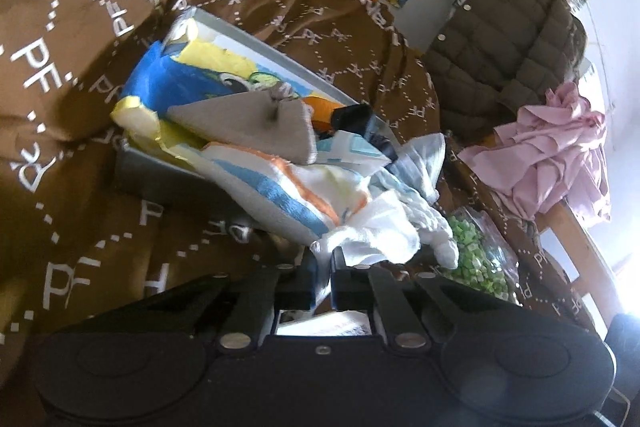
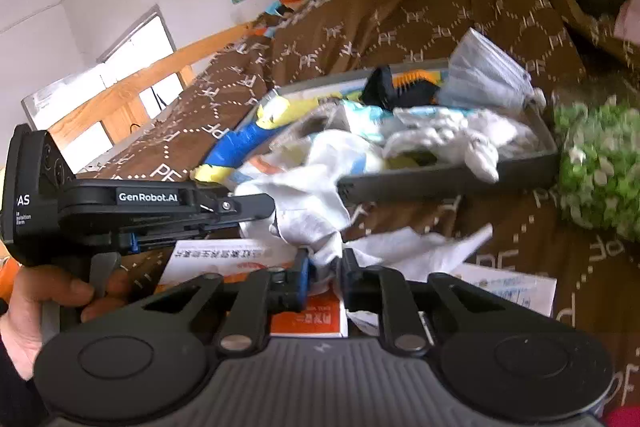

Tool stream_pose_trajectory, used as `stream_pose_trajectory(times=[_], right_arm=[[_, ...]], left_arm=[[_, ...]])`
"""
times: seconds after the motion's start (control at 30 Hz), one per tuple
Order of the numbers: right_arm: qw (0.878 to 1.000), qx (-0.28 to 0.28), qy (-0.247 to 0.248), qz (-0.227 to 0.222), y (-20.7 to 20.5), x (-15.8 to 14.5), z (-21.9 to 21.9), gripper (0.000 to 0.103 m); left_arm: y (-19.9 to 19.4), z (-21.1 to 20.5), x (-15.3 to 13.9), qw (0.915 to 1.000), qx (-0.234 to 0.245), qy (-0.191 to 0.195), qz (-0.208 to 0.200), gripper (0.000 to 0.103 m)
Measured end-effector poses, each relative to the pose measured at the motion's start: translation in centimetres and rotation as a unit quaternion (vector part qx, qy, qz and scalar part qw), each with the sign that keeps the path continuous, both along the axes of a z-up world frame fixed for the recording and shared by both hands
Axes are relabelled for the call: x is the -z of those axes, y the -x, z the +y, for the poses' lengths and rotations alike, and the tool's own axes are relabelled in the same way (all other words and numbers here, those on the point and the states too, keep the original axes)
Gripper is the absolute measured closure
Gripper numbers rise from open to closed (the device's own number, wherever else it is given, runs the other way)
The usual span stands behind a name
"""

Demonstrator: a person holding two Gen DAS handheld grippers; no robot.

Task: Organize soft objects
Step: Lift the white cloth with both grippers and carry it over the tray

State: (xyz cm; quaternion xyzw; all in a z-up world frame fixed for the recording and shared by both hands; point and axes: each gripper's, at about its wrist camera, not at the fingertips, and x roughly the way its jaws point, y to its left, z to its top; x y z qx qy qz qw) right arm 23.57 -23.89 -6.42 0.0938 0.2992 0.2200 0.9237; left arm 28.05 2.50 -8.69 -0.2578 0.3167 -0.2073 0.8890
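Apparently both grippers (image 1: 322,279) (image 2: 325,277) on white cloth (image 2: 304,203)

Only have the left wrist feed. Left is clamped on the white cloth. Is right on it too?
Observer: Yes. The right gripper is shut on what looks like the same white cloth.
Operator: Anything under the cloth on that side?
Observer: An orange-and-white box and a white printed sheet lie on the brown bedspread.
Operator: How does left look from there?
Observer: Side-on. The left gripper meets the cloth up and left of the right one, with a hand on its handle.
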Motion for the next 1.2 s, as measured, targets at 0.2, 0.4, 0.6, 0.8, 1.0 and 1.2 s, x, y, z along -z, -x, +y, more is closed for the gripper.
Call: stream_pose_trajectory(times=[0.2,0.4,0.6,0.8,1.0,1.2], right_arm=[[0.999,0.005,0.018,-0.051,1.2,-1.3,0.2,0.091],[0.996,0.024,0.004,-0.086,1.9,-2.9,-0.5,0.091],[0.994,0.032,-0.001,-0.105,1.9,-4.2,-0.7,0.091],[0.990,0.026,0.002,-0.137,0.4,-7.0,0.3,0.091],[0.986,0.015,-0.006,-0.165,-4.9,-10.0,3.9,0.091],[0.990,0.009,-0.001,-0.142,-9.2,-9.4,7.5,0.091]], left_arm=[[0.6,-0.3,-1.2,0.9997,0.010,-0.006,-0.020,0.100],[0.7,0.0,-2.7,0.9994,0.007,0.002,-0.034,0.100],[0.2,0.6,-3.9,0.9983,0.000,0.008,-0.057,0.101],[-1.3,2.1,-6.2,0.9932,-0.020,0.014,-0.113,0.101],[-2.4,4.1,-5.8,0.9903,-0.062,0.004,-0.124,0.101],[-3.6,5.9,-4.6,0.9908,-0.087,0.005,-0.104,0.101]])
